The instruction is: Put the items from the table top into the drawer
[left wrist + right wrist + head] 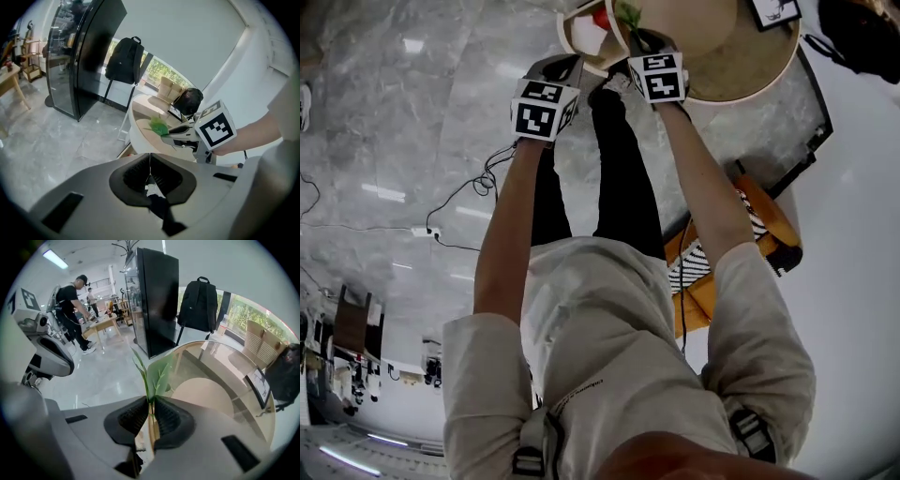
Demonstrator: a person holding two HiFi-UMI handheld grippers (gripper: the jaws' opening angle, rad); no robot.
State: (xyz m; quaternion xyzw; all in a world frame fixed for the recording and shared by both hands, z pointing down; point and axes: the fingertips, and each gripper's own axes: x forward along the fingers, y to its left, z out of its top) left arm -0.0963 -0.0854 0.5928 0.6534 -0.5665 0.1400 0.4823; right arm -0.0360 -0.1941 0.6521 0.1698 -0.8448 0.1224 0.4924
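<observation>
My right gripper is shut on the stem of a green leafy sprig, whose leaves stick up past the jaws. In the head view that sprig shows at the top edge, over the rim of the round wooden table. From the left gripper view, the right gripper holds the sprig above the table. My left gripper is shut with nothing in it, to the left of the right one. An open white compartment with something red inside lies just beyond it.
A black backpack hangs by a tall black cabinet. A small framed picture stands on the table. An orange striped object and cables lie on the grey floor. People stand by a far table.
</observation>
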